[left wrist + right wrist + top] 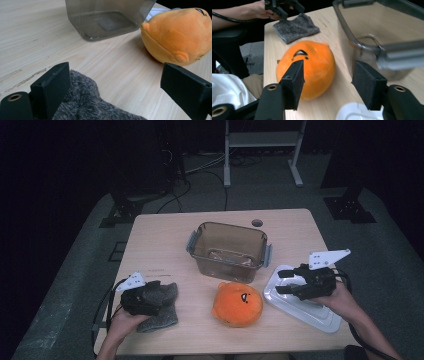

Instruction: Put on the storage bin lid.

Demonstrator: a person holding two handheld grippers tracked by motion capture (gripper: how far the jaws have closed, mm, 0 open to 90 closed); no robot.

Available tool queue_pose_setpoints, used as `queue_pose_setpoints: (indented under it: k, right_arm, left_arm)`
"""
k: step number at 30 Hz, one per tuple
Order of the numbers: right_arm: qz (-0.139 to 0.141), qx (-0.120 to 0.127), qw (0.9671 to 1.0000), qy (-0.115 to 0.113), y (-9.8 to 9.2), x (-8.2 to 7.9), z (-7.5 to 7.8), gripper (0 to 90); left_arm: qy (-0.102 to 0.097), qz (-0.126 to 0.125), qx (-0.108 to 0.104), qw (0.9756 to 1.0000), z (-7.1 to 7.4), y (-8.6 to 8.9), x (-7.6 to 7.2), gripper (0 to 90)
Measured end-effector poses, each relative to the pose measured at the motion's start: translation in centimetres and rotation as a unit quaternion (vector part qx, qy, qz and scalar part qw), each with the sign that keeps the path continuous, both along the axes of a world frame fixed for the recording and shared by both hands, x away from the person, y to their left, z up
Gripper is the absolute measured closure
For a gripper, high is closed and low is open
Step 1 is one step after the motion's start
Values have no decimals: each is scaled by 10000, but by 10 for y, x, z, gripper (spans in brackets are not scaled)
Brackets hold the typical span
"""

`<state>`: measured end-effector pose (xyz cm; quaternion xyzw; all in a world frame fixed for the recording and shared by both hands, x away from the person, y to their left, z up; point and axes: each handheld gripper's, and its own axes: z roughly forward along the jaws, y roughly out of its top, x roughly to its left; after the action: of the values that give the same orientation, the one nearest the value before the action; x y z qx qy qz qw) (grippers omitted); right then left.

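Note:
A round orange plush toy (238,303) (180,32) (317,62) lies near the table's front edge. Left of it is a grey fuzzy cloth (165,317) (87,105) (295,27). My left gripper (157,296) (115,75) hovers low over that cloth, open, its jaws wide apart with the cloth's edge lying below them. To the plush's right, my right gripper (280,281) (329,67) is open and holds nothing. It hangs above a white lid (305,307) (354,112) and points toward the plush.
A clear grey plastic container (225,262) (107,17) (367,45) stands open and empty at the middle of the wooden table (160,245). A small round hole (257,223) sits near the far edge. Cables and a metal stand (262,140) are on the floor beyond.

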<state>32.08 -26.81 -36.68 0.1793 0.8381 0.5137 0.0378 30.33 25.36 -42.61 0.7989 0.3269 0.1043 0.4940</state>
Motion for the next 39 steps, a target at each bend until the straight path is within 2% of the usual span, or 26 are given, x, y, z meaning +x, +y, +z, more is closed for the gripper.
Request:
queue_pose_setpoints:
  k: [10, 14, 39]
  right_arm:
    - [406, -144, 9991, -52, 39, 4, 11, 375]
    - [490, -195, 9986, -64, 51, 5, 13, 354]
    - [925, -440, 9947, -40, 111, 12, 6, 328]
  left_arm:
    - [-14, 17, 9, 10000, 0, 1, 0, 88]
    - [-17, 22, 12, 10000, 0, 1, -1, 88]
    - [-29, 9, 8, 10000, 0, 2, -1, 88]
